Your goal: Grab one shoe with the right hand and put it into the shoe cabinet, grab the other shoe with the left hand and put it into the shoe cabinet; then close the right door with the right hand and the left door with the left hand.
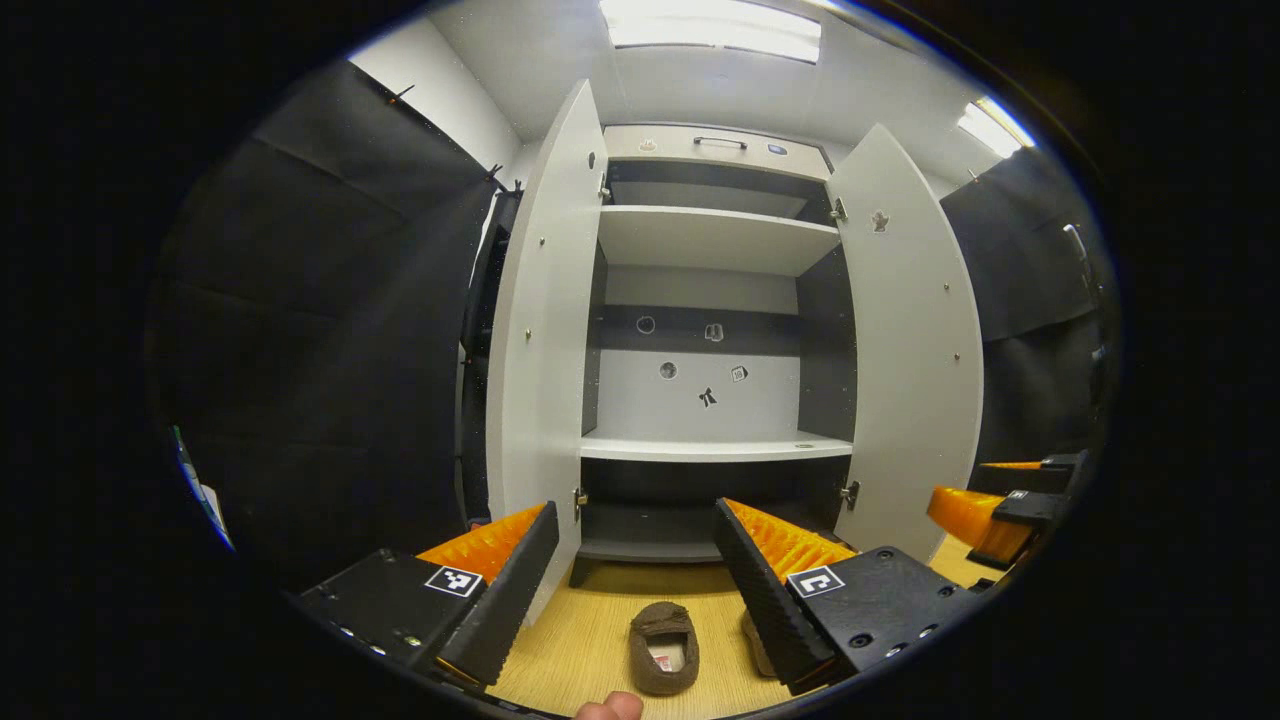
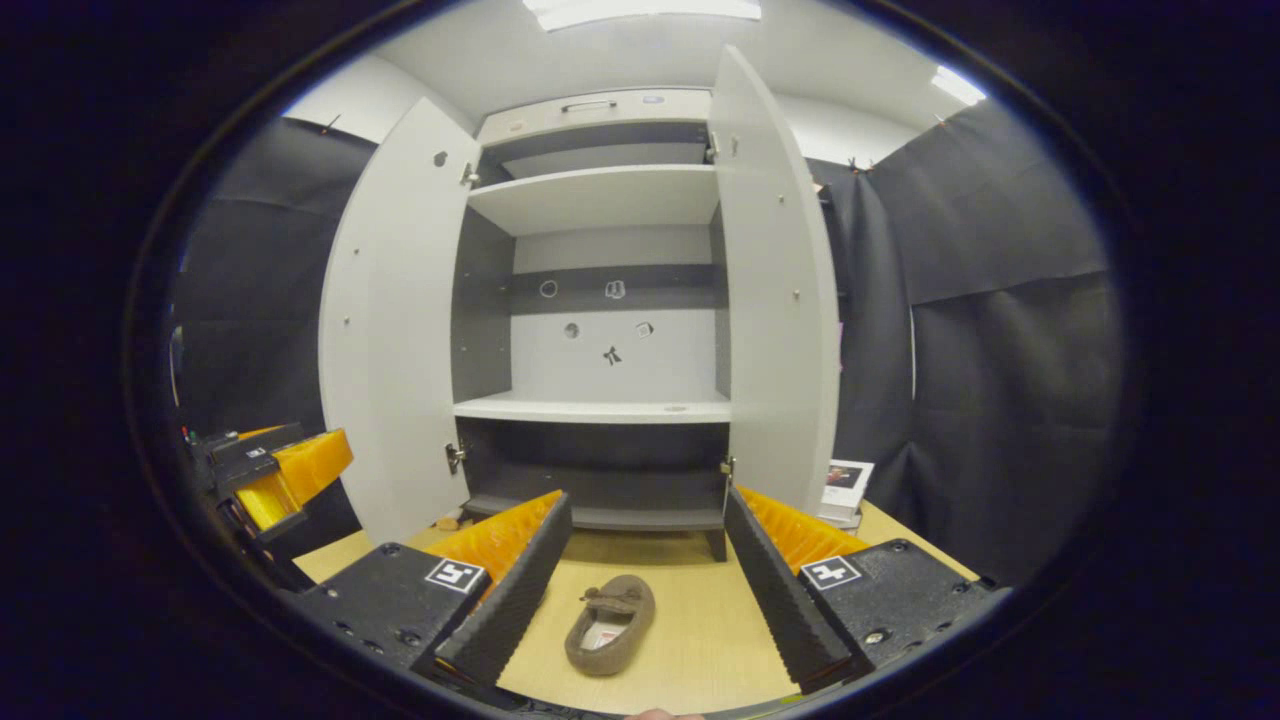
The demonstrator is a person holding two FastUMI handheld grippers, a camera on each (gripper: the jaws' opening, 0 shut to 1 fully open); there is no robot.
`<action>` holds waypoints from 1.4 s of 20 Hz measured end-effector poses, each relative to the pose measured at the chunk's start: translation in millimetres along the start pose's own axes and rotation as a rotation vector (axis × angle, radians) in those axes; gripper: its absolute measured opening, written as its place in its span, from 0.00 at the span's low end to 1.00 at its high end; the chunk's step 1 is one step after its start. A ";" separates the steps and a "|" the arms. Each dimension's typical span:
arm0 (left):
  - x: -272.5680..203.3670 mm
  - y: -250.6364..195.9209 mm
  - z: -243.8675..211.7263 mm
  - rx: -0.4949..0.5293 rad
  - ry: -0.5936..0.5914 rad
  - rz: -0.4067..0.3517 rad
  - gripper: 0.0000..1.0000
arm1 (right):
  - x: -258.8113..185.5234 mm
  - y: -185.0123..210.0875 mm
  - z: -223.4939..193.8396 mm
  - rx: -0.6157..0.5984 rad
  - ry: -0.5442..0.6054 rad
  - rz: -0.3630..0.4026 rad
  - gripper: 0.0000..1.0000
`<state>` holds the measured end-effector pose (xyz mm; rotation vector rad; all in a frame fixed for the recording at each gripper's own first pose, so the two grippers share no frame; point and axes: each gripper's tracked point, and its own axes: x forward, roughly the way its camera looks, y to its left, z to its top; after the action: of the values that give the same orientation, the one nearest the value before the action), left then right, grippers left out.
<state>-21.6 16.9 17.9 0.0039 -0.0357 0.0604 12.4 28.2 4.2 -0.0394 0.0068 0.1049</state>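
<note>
Two shoes are the job, and both lie on the wooden floor (image 2: 690,640) in front of the shoe cabinet (image 2: 600,300), neither lifted yet. In the right gripper view one brown shoe (image 2: 610,625) lies just before the cabinet's foot, opening up, between the spread fingers of the right gripper (image 2: 645,570), which holds nothing. In the left gripper view a brown shoe (image 1: 664,648) sits in the same way before the cabinet, with the edge of a second shoe (image 1: 757,645) just beside it, partly hidden behind a finger; whether the first is the same shoe as in the other view I cannot tell. The left gripper (image 1: 632,572) is also wide apart and empty.

Both cabinet doors, left door (image 2: 395,330) and right door (image 2: 775,290), stand open and the shelves are bare. The work looks to be at its first step: the right gripper should drop toward its shoe, straddle the upper or heel rim, and close firmly before lifting it to a shelf.
</note>
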 end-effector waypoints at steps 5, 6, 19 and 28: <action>-4.4 7.0 2.9 0.004 -0.006 0.019 0.95 | 44.7 44.5 -67.7 -0.013 0.220 0.129 1.00; -5.9 7.8 3.3 0.003 -0.007 0.023 0.95 | 52.9 51.4 -85.9 -0.010 0.270 0.148 0.99; -17.2 22.6 4.6 0.008 0.003 0.053 0.95 | 111.9 67.8 -272.3 -0.009 0.777 0.169 0.67; -12.2 21.3 0.5 -0.009 0.003 0.051 0.95 | 139.6 51.9 -280.2 -0.052 0.734 0.060 0.06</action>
<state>-35.1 37.4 18.0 -0.0058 -0.0332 0.1108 144.5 83.3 -279.1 -0.1284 0.7391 0.1460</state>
